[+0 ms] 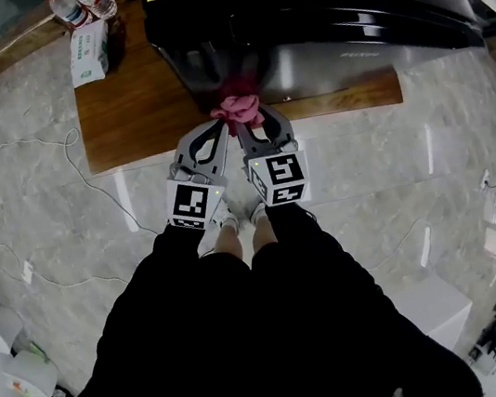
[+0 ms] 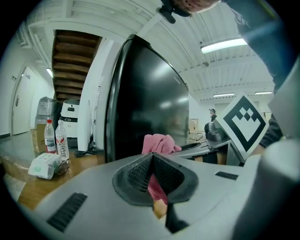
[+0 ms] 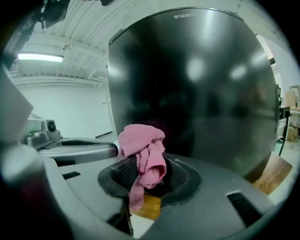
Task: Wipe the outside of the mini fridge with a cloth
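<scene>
Cloth (image 1: 239, 108): clamped by our left gripper (image 2: 152, 159) and right gripper (image 3: 143, 176). Pre-wipe; mini fridge (image 3: 197, 84) just beyond tips, so we likely press on next.

Pink cloth (image 1: 238, 110), glossy black mini fridge (image 1: 311, 12), brown wooden table (image 1: 131, 118), grey marbled floor (image 1: 43, 208).

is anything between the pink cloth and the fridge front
Nothing visible. The pink cloth, clamped in the left gripper and right gripper, sits close before the mini fridge; the bottles stand off to the left.
</scene>
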`<state>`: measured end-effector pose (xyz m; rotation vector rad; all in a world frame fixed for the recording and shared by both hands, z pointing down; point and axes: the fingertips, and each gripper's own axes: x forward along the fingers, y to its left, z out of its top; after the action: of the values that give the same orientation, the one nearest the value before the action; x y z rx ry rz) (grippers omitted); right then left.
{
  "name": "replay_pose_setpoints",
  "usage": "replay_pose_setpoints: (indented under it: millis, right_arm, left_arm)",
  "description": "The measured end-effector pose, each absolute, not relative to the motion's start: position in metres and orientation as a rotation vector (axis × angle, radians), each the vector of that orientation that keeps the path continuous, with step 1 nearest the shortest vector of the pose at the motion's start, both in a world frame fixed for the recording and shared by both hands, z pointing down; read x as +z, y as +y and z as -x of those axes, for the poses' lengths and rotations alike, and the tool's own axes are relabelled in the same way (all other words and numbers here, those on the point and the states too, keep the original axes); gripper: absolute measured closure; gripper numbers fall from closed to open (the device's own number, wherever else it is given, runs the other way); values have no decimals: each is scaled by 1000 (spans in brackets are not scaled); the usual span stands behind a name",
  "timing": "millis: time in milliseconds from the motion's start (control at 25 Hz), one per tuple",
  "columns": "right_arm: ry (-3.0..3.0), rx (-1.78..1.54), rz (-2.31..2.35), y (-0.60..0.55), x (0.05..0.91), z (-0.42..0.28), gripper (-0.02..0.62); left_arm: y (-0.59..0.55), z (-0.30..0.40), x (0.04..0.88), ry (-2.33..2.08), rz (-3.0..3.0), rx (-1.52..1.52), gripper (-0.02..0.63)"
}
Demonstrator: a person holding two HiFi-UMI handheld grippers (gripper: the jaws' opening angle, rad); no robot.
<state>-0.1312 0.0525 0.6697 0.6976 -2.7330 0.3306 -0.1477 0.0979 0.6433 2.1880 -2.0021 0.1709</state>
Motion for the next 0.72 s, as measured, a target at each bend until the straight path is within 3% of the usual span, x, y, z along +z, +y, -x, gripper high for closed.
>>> replay_pose_setpoints:
  millis: [720]
  right_arm:
    - [-2672, 256, -884, -48, 678, 5, 456]
  left_arm:
    - [6, 37, 650, -1846, -2303, 179, 600]
